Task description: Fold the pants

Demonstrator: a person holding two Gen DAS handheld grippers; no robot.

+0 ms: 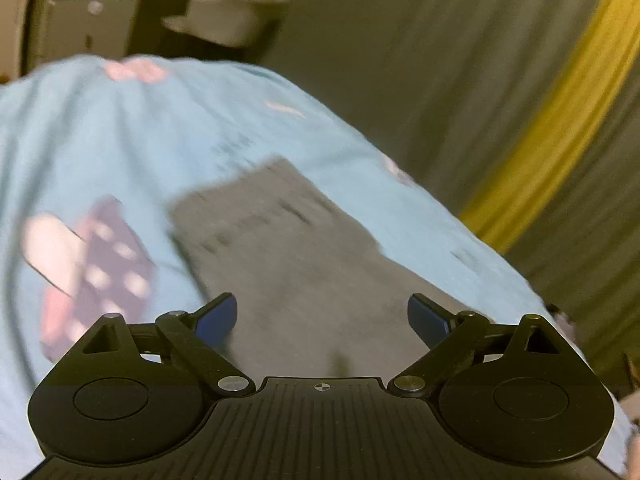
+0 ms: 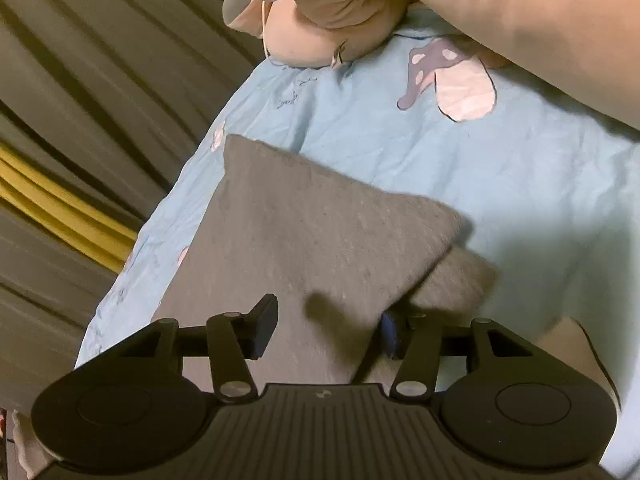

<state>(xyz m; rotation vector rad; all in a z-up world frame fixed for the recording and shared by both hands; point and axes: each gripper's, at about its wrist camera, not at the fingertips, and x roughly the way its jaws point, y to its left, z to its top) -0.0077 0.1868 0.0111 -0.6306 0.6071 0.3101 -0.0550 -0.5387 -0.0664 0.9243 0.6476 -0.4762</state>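
My left fingers [image 1: 216, 320] stand wide apart with nothing between them; the left gripper [image 1: 322, 322] hangs over the near end of the pants [image 1: 280, 248], not touching that I can see. The right gripper [image 2: 326, 330] is spread fairly wide too, its jaws straddling the near edge of the pants [image 2: 304, 240] with cloth showing in the gap but no pinch on it. I judge both are let go on purpose: the pants lie as a compact grey block, a top layer folded over a lower one whose corner pokes out at the right in the right view; that reads as a fold already laid, with the layers slightly out of line. The left view is smeared, so fine detail there escapes me.

The pants rest on a pale blue sheet [image 2: 460, 168] printed with mushrooms [image 2: 448, 68]; a pink plush [image 2: 332, 24] sits at the far end. Grey curtains [image 1: 440, 60] with a yellow stripe [image 1: 560, 120] hang along the bed's side; pale cabinets [image 1: 92, 28] stand far left.
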